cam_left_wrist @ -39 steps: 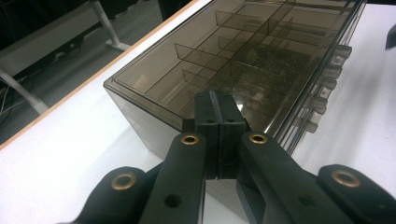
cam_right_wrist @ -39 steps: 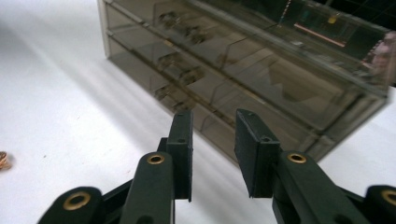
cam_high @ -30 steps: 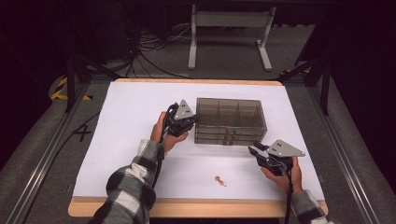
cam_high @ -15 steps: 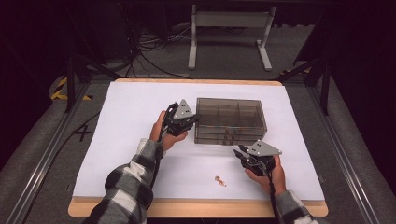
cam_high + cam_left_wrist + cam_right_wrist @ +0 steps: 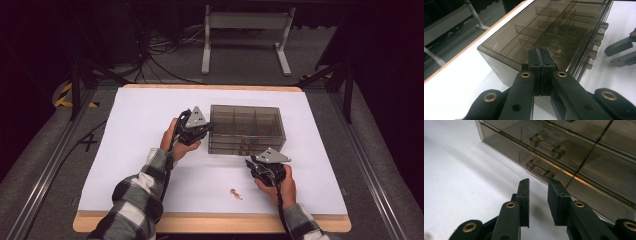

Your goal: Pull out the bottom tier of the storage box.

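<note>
A smoky see-through drawer box [image 5: 247,127] stands mid-table on the white sheet. My left gripper [image 5: 206,128] is shut with nothing between its jaws. Its tips [image 5: 539,53] lie over the near left corner of the box top [image 5: 554,27]; whether they touch it I cannot tell. My right gripper [image 5: 251,163] sits low in front of the box. It is open, the jaws a narrow gap apart with nothing in it. In the right gripper view the gripper [image 5: 538,185] points at the lower drawer handle [image 5: 539,170], just short of it. A second handle [image 5: 547,143] sits above.
A small orange bit [image 5: 235,193] lies on the sheet near the front edge, left of my right hand. The wooden table edge [image 5: 210,222] runs along the front. The right gripper's jaws [image 5: 621,51] appear at the far right of the left gripper view.
My right gripper has moved left along the front of the box and a little closer to it. The left gripper has stayed where it was.
</note>
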A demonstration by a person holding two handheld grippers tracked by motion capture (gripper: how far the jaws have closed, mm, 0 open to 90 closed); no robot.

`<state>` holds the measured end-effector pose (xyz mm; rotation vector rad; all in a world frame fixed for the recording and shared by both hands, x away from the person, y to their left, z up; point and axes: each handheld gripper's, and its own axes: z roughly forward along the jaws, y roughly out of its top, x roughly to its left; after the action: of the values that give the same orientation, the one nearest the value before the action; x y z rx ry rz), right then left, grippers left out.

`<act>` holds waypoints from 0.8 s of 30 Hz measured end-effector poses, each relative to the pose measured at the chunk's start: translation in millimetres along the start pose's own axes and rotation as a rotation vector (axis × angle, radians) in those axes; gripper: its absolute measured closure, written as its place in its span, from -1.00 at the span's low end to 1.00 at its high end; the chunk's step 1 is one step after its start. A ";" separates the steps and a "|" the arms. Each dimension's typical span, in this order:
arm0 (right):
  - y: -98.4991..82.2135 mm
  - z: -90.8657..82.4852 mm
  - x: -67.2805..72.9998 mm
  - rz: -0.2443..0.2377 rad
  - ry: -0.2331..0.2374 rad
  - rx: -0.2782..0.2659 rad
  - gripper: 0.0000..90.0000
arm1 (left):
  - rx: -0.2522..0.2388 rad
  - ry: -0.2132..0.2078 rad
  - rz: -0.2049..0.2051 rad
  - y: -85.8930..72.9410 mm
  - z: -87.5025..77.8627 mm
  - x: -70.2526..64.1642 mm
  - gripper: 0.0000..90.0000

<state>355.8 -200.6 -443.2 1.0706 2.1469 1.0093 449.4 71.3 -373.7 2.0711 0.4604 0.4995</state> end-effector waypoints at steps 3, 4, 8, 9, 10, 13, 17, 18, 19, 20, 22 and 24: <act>0.6 2.8 1.6 0.003 -0.002 0.006 0.60 | -0.001 -0.001 0.001 -0.1 0.1 0.2 1.00; 0.8 3.1 2.5 -0.001 -0.005 0.007 0.60 | -0.002 -0.001 0.002 -0.2 0.2 0.2 1.00; 1.3 4.2 2.6 0.011 -0.018 0.010 0.59 | -0.006 0.004 -0.002 -0.9 1.0 1.5 1.00; 1.8 5.2 2.8 0.029 -0.020 0.010 0.58 | -0.012 0.004 -0.006 -1.3 1.5 1.7 1.00; 2.0 5.8 3.3 0.035 -0.021 0.011 0.57 | -0.014 0.000 -0.008 -1.5 1.5 2.1 1.00; 4.0 8.7 7.5 0.066 -0.056 0.037 0.46 | -0.006 0.006 0.000 -0.7 1.2 1.5 1.00; 8.9 11.3 10.9 0.136 -0.083 0.060 0.37 | -0.006 0.008 -0.002 -0.6 1.4 1.1 1.00; 11.1 12.0 13.1 0.143 -0.102 0.066 0.32 | -0.007 0.006 -0.007 -0.9 1.3 1.1 1.00; 13.3 12.3 15.4 0.155 -0.114 0.066 0.32 | -0.010 0.008 -0.006 -1.3 1.3 1.2 1.00; 15.0 13.4 17.7 0.171 -0.122 0.065 0.29 | -0.016 0.005 -0.015 -1.9 1.6 0.6 1.00; 17.7 17.2 23.1 0.205 -0.141 0.070 0.19 | -0.019 0.009 -0.011 -2.4 1.6 0.2 1.00; 18.8 19.9 25.8 0.226 -0.158 0.074 0.17 | -0.019 0.009 -0.010 -2.3 1.6 0.1 1.00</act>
<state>364.2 -163.9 -442.9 1.4050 1.9822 0.9149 450.0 71.4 -376.4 2.0480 0.4696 0.5053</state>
